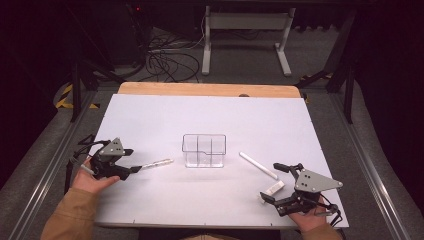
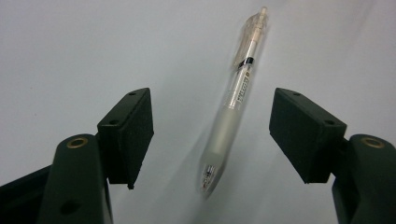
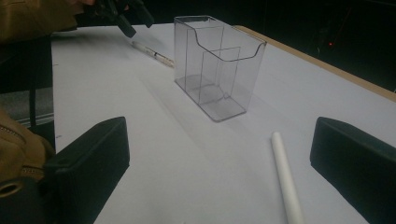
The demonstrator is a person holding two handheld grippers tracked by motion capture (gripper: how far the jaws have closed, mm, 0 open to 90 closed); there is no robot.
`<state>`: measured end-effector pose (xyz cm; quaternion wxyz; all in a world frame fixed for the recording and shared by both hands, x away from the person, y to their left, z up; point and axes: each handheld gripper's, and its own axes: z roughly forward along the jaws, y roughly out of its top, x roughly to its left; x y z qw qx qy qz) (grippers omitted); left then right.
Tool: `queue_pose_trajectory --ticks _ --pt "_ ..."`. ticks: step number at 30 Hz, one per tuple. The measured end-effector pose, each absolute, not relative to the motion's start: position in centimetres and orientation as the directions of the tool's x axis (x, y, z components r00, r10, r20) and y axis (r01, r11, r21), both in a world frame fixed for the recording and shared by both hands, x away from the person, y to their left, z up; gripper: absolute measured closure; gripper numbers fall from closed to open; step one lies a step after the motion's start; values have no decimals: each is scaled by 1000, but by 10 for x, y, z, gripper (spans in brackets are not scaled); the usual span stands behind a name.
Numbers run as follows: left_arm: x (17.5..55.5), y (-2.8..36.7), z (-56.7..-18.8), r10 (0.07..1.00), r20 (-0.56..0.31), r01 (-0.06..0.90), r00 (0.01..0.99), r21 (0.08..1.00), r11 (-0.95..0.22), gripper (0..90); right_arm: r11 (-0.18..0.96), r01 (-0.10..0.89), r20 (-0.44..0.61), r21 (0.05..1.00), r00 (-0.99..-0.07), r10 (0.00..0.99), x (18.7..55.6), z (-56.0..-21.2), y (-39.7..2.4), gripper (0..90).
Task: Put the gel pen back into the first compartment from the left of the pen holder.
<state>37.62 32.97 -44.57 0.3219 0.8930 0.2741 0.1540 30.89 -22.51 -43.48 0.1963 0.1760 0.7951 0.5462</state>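
Note:
A translucent pen (image 1: 156,163) lies on the white table (image 1: 165,120) left of a clear plastic box (image 1: 204,150) with inner dividers. My left gripper (image 1: 135,161) sits low at the pen's near end, open. In the left gripper view the pen (image 2: 236,98) lies between the two pads (image 2: 130,135), touching neither. My right gripper (image 1: 271,182) rests open near the front right edge. Beside it lie a white stick (image 1: 258,165) and a small white block (image 1: 274,189). The right gripper view shows the box (image 3: 215,65), the stick (image 3: 286,182) and the far pen (image 3: 154,53).
The table's wooden back edge (image 1: 210,89) shows beyond the white sheet. Behind it stand a white metal frame (image 1: 245,35) and loose cables (image 1: 167,62) on the floor. A tan sleeve (image 1: 70,217) enters at the front left.

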Motion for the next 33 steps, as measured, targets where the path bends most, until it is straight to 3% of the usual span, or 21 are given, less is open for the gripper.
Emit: queue_pose_trajectory --ticks 11,26,33 --pt "375 330 -449 569 68 396 820 650 -649 371 343 60 -124 938 -862 491 308 -435 -225 53" --pt "374 349 -466 548 -25 420 836 672 -610 551 339 61 -121 939 -863 491 308 -434 -225 53" --pt "378 347 -472 549 -18 416 835 675 -609 604 340 59 -122 938 -864 488 309 -435 -225 53"
